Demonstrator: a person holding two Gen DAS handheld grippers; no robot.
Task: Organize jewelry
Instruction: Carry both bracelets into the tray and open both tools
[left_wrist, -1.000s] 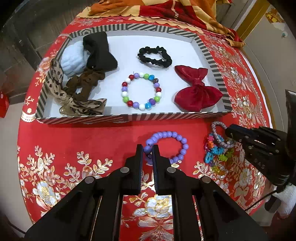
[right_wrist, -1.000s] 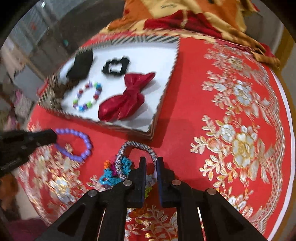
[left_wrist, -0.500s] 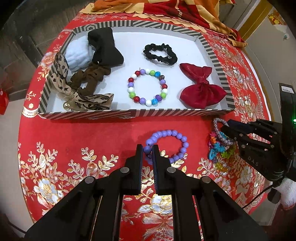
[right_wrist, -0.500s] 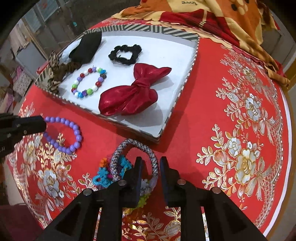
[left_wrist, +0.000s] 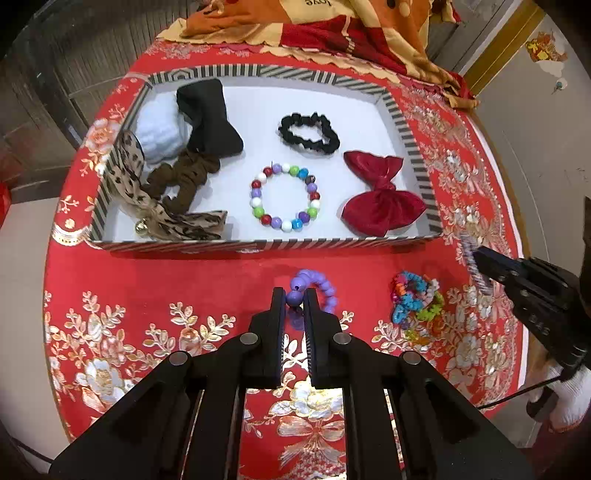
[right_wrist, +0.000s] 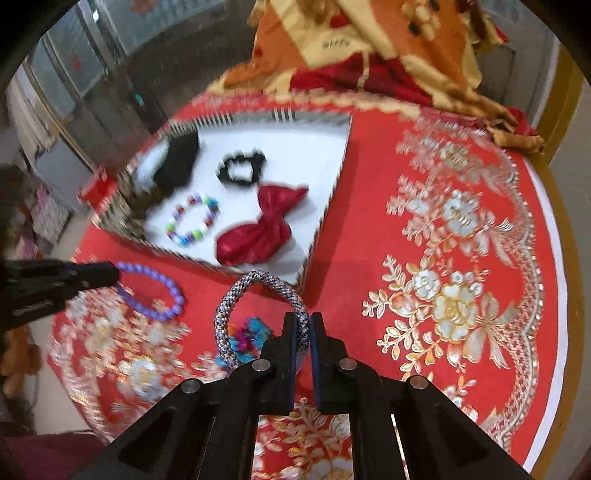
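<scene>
My left gripper (left_wrist: 294, 298) is shut on a purple bead bracelet (left_wrist: 321, 290) and holds it lifted above the red cloth, in front of the striped tray (left_wrist: 258, 244). My right gripper (right_wrist: 303, 326) is shut on a grey braided rope bracelet (right_wrist: 236, 295) and holds it up over a multicoloured bracelet pile (right_wrist: 247, 338). That pile lies on the cloth in the left wrist view (left_wrist: 415, 304), where the rope bracelet (left_wrist: 474, 269) hangs from the right gripper's tip. The purple bracelet also shows in the right wrist view (right_wrist: 159, 291).
The tray holds a multicoloured bead bracelet (left_wrist: 284, 195), a red bow (left_wrist: 380, 199), a black scrunchie (left_wrist: 308, 133), a black bow (left_wrist: 207, 118), a white knit piece (left_wrist: 159, 133), a brown scrunchie (left_wrist: 184, 177) and a leopard ribbon (left_wrist: 147, 199). A folded cloth (left_wrist: 332, 26) lies behind.
Both grippers have closed on their bracelets and lifted them off the cloth. The purple bracelet now hangs from the left fingers, the rope bracelet from the right.
</scene>
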